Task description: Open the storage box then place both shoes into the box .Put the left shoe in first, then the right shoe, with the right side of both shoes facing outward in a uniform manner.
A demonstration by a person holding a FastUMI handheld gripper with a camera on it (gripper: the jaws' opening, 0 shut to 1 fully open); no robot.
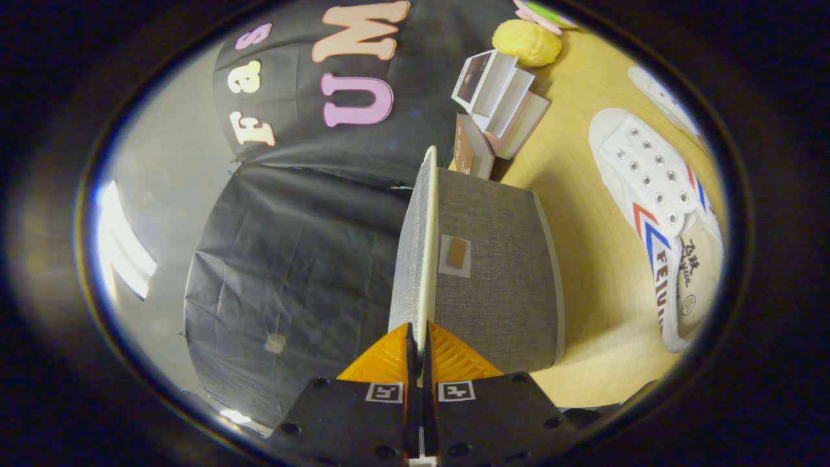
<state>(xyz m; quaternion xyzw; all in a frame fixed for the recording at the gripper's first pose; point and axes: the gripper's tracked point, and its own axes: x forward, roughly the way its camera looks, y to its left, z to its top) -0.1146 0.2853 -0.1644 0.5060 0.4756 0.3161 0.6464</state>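
My gripper (419, 336) is shut on the edge of the grey fabric lid (415, 259) of the storage box (499, 285). I see the lid edge-on, running straight ahead from between the fingers and lifted away from the box body, which bears a small brown tag (456, 254). The box stands on the wooden table (583, 305). Beyond the box, to its side, lies a white shoe (652, 207) with red and blue chevrons and metal eyelets. A second white shoe (668, 100) lies just past the first, partly cut off.
A fanned stack of booklets (496, 107) stands behind the box. A yellow lumpy object (526, 42) and a pink and green item (545, 13) sit beyond them. Black cloth wall (292, 259) hangs on the lid's other side.
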